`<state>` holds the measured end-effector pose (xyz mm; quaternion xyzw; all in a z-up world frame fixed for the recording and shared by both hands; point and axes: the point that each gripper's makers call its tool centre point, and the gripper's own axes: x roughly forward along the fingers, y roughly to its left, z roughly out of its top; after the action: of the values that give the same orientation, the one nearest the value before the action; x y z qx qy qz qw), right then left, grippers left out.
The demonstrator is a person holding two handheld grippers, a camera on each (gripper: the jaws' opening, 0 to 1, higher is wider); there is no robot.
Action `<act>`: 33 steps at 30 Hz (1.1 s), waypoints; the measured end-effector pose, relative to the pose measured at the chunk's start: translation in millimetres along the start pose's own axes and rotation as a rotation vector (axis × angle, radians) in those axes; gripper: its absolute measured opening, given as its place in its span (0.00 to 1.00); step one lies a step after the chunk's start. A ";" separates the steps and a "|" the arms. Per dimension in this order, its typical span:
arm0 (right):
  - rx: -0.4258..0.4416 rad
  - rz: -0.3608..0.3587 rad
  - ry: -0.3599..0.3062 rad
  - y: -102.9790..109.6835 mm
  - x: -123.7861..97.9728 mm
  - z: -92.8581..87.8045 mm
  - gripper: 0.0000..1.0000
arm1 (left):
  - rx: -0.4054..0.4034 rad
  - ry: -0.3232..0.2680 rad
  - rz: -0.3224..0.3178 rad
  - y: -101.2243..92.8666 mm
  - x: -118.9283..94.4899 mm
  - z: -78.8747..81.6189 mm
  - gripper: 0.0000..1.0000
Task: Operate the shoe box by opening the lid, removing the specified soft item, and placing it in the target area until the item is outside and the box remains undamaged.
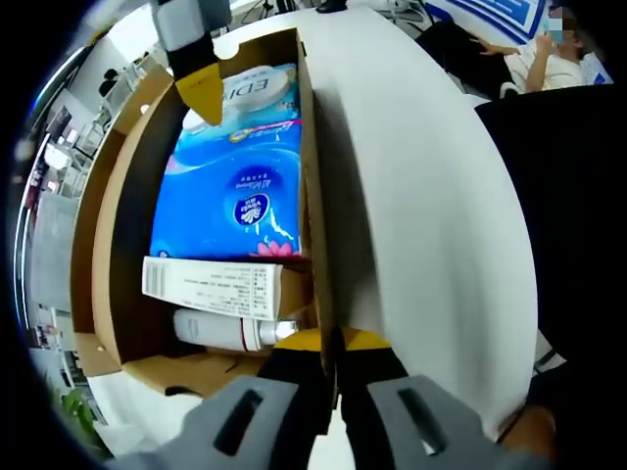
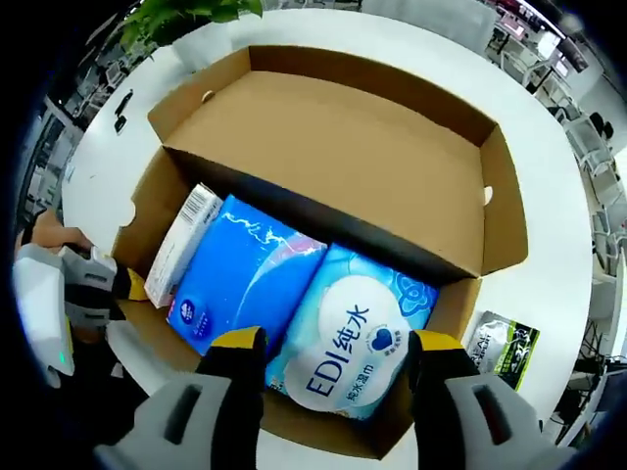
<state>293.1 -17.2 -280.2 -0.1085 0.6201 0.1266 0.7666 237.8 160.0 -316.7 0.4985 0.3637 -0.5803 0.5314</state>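
The left hand-held gripper (image 1: 333, 367) was clamped on the shoe box (image 2: 171, 181) wall, and it should hold the box steady without bending the card. The right hand-held gripper (image 2: 338, 357), jaws wide apart, hovered just above the soft wipes pack (image 2: 358, 343) marked "EDI"; it should drop straight and pinch gently.
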 end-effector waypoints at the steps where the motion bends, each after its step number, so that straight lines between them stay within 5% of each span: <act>1: 0.003 -0.002 0.000 -0.4 0.6 -0.1 0.63 | 0.001 0.000 0.000 -0.1 0.0 0.0 0.02; 16: 0.096 -0.009 0.017 -7.0 12.2 -7.0 0.63 | -0.002 -0.001 -0.001 -1.9 0.1 -0.4 0.02; 33: 0.199 -0.108 0.021 -20.5 18.3 -4.2 0.59 | -0.003 0.001 0.000 -0.9 1.2 -0.7 0.02</act>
<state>299.6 -36.8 -298.8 -0.0663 0.6309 0.0219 0.7727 237.1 160.5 -318.2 0.4982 0.3648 -0.5794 0.5320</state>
